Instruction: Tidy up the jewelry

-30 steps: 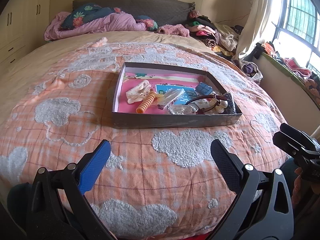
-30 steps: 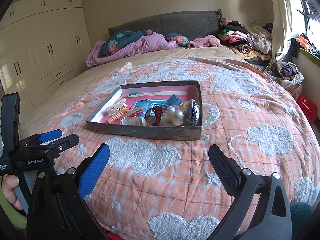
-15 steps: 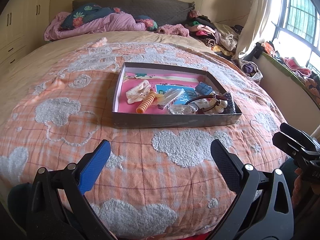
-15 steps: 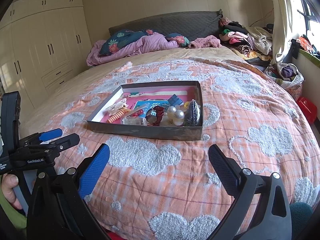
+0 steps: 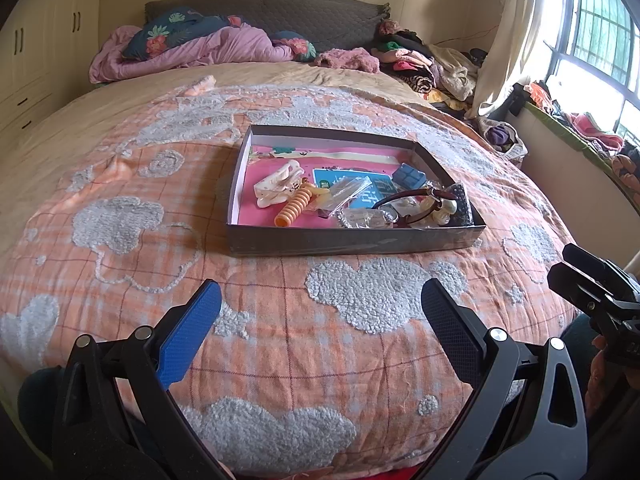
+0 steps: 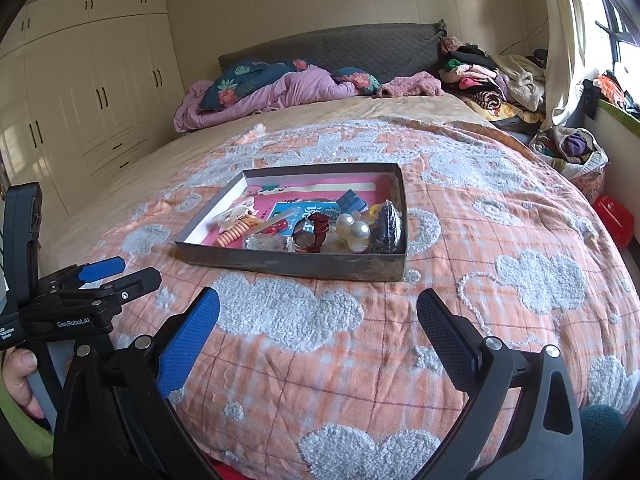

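A shallow dark box point(image 5: 352, 240) point(image 6: 288, 262) with a pink floor sits on the orange blanket. It holds an orange coil hair tie point(image 5: 294, 207) point(image 6: 234, 234), a cream hair clip point(image 5: 278, 184), a brown bracelet point(image 5: 416, 204) point(image 6: 310, 232), large pearls point(image 6: 354, 230), a blue card point(image 5: 352, 184) and small plastic bags. My left gripper point(image 5: 320, 328) is open and empty, well short of the box's near wall. My right gripper point(image 6: 318, 330) is open and empty, also short of the box. The left gripper also shows at the left of the right wrist view point(image 6: 116, 274).
The bed's orange blanket point(image 6: 500, 248) has fluffy white cloud patches. Purple bedding and pillows point(image 6: 280, 88) lie at the headboard. Clothes piles point(image 6: 492, 84) sit at the far right. Wardrobes point(image 6: 80, 100) stand left. A window and curtain point(image 5: 516, 32) are right.
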Tool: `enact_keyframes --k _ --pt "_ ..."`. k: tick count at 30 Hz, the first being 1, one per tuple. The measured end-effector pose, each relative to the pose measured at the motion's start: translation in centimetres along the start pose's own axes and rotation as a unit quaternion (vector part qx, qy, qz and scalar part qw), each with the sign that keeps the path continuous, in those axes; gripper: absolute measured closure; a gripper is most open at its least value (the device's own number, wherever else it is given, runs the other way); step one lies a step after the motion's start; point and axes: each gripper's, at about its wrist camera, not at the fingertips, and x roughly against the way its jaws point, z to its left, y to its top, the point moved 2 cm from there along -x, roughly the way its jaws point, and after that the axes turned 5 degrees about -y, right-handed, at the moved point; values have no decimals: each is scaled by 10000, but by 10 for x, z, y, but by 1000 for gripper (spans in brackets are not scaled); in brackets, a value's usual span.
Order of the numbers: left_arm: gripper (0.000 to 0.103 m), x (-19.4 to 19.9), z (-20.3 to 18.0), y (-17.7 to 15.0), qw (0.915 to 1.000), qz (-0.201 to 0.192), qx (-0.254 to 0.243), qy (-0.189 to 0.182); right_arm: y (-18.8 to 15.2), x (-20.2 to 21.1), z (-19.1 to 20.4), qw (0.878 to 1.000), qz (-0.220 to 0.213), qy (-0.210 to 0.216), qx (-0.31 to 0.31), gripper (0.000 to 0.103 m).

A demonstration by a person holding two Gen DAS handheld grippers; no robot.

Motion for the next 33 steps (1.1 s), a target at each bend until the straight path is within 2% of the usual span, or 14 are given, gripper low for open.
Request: enact_keyframes --k 15,19,22,25,26,27,30,33 --pt "9 -4 -1 -2 9999 34 -72 -127 0 -1 3 10000 31 -19 25 5" --pt "9 -12 -1 -3 9998 159 -31 -102 1 -7 -1 9999 62 -110 -14 5" --pt "9 -18 4 -2 9996 231 -1 148 3 -14 -11 9997 117 -151 -124 5" --pt "9 -23 23 6 9990 217 198 340 11 -22 -34 9988 96 -394 -285 5" --pt "9 -25 31 10 9984 222 262 442 15 -27 -45 9982 94 -504 -326 5" --pt "9 -31 47 18 9965 268 376 696 19 -30 -54 9974 107 -592 -401 5" --pt "9 -49 112 51 9855 408 903 1378 37 -53 -108 9910 258 -944 -911 5" --pt "9 -65 179 85 9698 325 1360 1996 56 -84 -178 9765 362 -1677 -1304 5"
